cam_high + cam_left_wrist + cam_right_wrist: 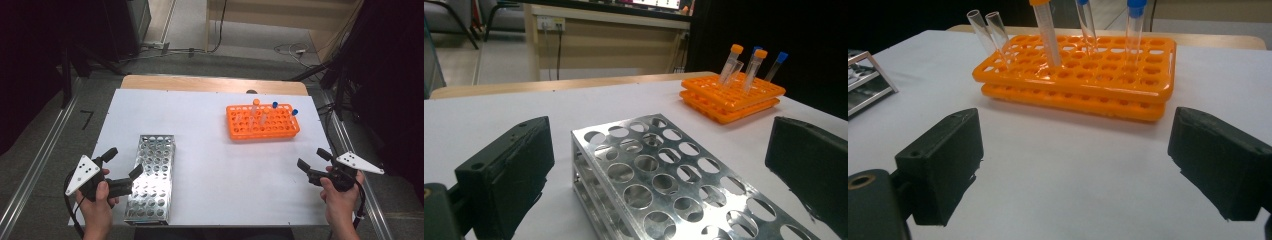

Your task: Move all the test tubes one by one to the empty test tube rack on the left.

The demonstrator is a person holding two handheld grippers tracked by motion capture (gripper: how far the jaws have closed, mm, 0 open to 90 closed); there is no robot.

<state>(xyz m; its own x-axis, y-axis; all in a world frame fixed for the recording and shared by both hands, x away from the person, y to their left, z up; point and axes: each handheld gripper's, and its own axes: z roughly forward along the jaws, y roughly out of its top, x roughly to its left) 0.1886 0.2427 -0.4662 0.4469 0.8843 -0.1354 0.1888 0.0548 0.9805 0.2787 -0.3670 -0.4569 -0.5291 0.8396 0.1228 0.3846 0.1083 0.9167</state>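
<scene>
Two open grippers, two racks

The right gripper [314, 161] is open and empty, nearer the orange rack [262, 121] ahead; the left gripper [124, 162] gapes beside the metal rack [151, 177].

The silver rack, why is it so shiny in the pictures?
In the left gripper view the silver rack mirrors room light, so its top glares pale; in the high view its holes look speckled, and black surroundings make the white table look bright.
</scene>
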